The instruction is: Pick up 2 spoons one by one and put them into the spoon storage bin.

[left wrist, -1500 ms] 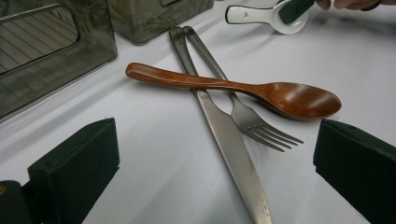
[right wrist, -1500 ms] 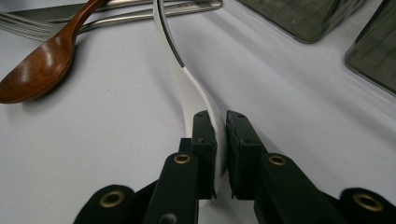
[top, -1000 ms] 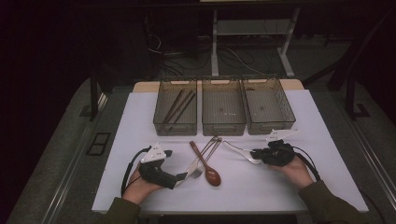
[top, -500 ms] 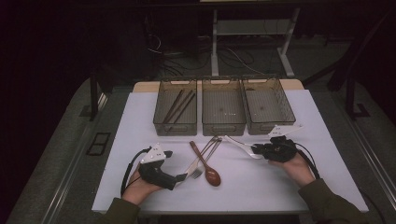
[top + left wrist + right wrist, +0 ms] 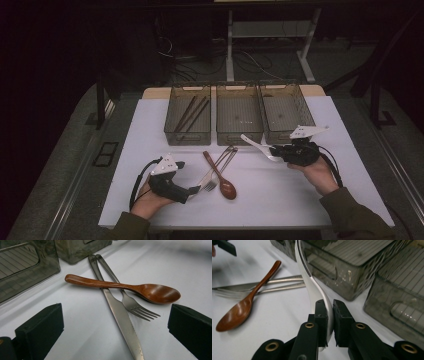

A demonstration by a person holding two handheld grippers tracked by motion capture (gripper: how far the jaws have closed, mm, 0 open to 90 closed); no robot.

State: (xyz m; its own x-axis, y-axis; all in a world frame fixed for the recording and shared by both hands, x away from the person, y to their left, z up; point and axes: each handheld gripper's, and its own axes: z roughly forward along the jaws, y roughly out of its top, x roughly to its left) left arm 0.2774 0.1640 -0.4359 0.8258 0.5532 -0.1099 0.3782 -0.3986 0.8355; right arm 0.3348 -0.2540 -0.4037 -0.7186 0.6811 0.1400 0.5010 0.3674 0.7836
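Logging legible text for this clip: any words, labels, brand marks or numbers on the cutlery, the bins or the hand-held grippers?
None can be read.
White spoon, wooden spoon, knife, fork: no marks visible.
Three bins: plain, no labels.
Left hand-held gripper and right hand-held gripper: no lettering shows on their grey plates or black jaws.

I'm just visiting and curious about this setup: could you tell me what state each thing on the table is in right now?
Right gripper: shut on the white spoon.
White spoon: held off the table.
Left gripper: jaws open, nothing between them.
Wooden spoon: lying across the knife and fork.
Knife: flat on the table.
Fork: flat beside the knife.
Left bin: holds chopsticks.
Middle bin: empty.
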